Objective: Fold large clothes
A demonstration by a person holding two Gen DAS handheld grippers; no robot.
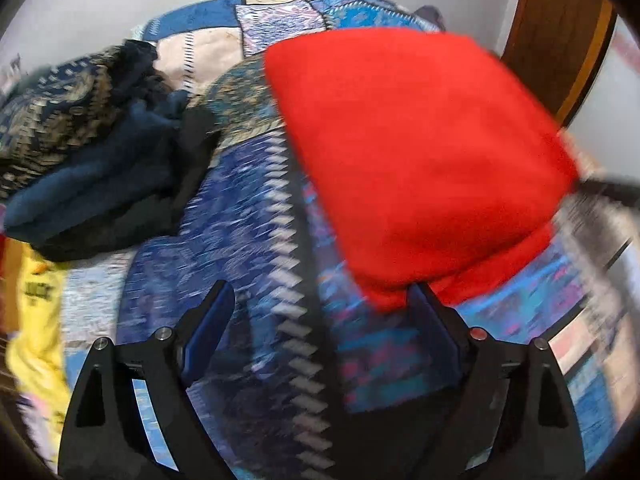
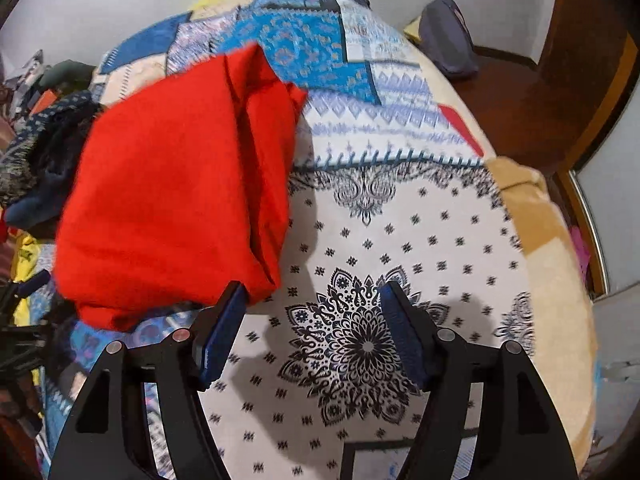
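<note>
A bed covered with a patchwork quilt (image 1: 248, 208) in blues, whites and a black-on-white floral panel fills both views, with a pale wall behind it and a brown wooden door frame (image 1: 560, 40) at the upper right. On the quilt lies a red garment (image 1: 420, 152), folded into a thick, roughly rectangular bundle; in the left wrist view it takes up the centre and right of the frame, and in the right wrist view it sits at centre left, its layered fold edges (image 2: 260, 160) facing right. At the left of the left wrist view is a heap of dark blue and patterned clothes (image 1: 88, 168), with a yellow garment (image 1: 36, 312) below it near the lower left edge. A small grey bag (image 2: 448, 36) rests at the upper right of the right wrist view. The left gripper (image 1: 324, 304), at bottom centre, has its jaws spread wide with nothing between them; the red bundle's corner lies just beside its right finger. The right gripper (image 2: 314, 300) likewise stands spread and empty, the bundle's lower edge beside its left finger. The red garment looks finished and just set down, so the next move probably calls for reaching toward the heap for another piece to fold.
</note>
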